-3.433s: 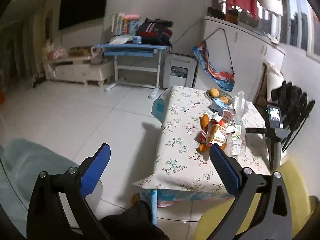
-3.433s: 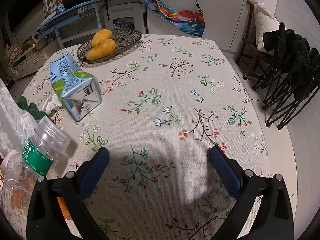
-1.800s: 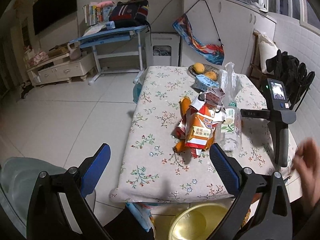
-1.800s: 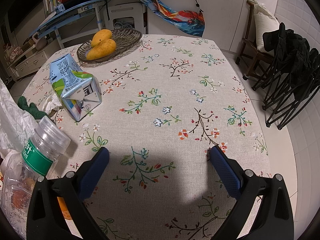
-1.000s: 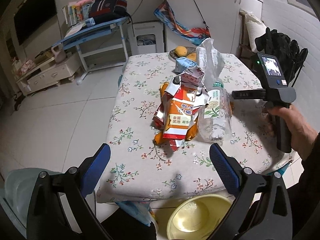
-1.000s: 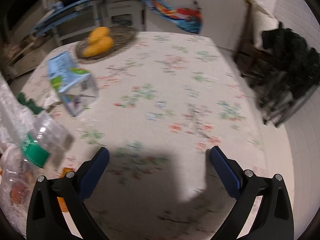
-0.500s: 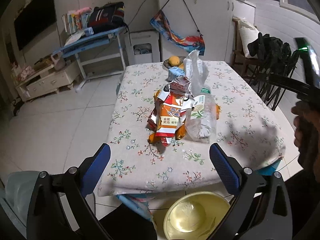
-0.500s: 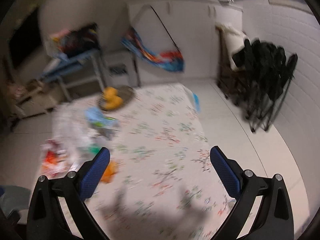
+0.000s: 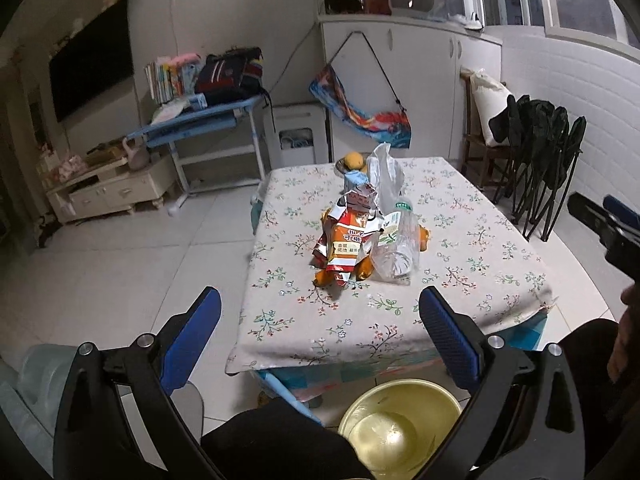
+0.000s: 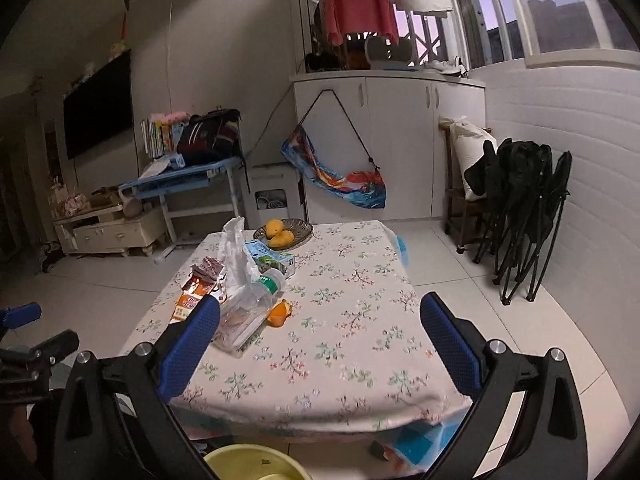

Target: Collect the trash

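A heap of trash lies mid-table on the floral tablecloth (image 9: 460,248): an orange snack bag (image 9: 344,244), an empty plastic bottle (image 9: 396,248) (image 10: 252,308), a clear plastic bag (image 9: 384,176) (image 10: 234,248), orange peel (image 10: 280,312) and a blue carton (image 10: 270,260). A yellow bin (image 9: 400,428) (image 10: 252,464) stands on the floor at the table's near edge. My left gripper (image 9: 320,336) is open and empty, held back from the table above the bin. My right gripper (image 10: 320,344) is open and empty, over the table's near edge.
A wicker dish of mangoes (image 10: 284,232) sits at the table's far end. Black folded chairs (image 10: 524,216) lean on the right wall. A blue desk (image 9: 200,120) and a white cabinet (image 9: 412,80) stand behind. White tiled floor (image 9: 140,248) lies to the left.
My right gripper has lifted off the table and pulled back, now looking over the whole table. My left gripper has swung round toward the table's near end. Both stay open.
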A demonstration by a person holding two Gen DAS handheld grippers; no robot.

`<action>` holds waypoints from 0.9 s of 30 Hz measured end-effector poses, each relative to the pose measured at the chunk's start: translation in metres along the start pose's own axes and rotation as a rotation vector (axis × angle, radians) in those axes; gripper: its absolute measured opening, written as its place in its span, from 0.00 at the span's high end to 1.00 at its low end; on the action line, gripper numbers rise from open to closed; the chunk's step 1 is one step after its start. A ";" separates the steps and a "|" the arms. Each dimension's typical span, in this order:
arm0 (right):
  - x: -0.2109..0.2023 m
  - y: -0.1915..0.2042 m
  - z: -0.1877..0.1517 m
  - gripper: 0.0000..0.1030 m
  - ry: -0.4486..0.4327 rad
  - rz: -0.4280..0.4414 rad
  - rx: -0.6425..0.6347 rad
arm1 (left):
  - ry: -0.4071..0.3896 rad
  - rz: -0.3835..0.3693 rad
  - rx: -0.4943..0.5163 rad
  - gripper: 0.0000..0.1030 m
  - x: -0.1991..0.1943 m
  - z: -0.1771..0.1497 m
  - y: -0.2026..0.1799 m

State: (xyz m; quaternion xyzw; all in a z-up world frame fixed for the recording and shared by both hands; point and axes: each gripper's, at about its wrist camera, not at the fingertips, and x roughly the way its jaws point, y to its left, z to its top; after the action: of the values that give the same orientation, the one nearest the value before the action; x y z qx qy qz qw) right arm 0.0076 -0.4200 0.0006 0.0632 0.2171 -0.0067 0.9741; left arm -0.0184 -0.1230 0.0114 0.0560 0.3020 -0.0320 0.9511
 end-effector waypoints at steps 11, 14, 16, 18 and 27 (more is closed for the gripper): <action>-0.037 0.016 -0.016 0.07 -0.135 -0.029 -0.065 | -0.068 0.010 -0.038 0.07 -0.015 -0.022 0.008; -0.039 0.014 -0.017 0.07 -0.151 -0.035 -0.057 | -0.094 0.016 -0.055 0.07 -0.019 -0.024 0.011; -0.040 0.016 -0.020 0.07 -0.161 -0.040 -0.071 | -0.110 0.022 -0.058 0.07 -0.019 -0.026 0.011; -0.039 0.022 -0.020 0.07 -0.165 -0.047 -0.096 | -0.125 0.028 -0.057 0.07 -0.019 -0.028 0.009; -0.039 0.025 -0.023 0.07 -0.162 -0.061 -0.135 | -0.149 0.035 -0.047 0.07 -0.020 -0.028 0.004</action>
State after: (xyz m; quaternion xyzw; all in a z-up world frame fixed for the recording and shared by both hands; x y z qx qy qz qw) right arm -0.0361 -0.3934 -0.0006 -0.0097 0.1393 -0.0266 0.9898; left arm -0.0500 -0.1151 0.0009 0.0365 0.2301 -0.0124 0.9724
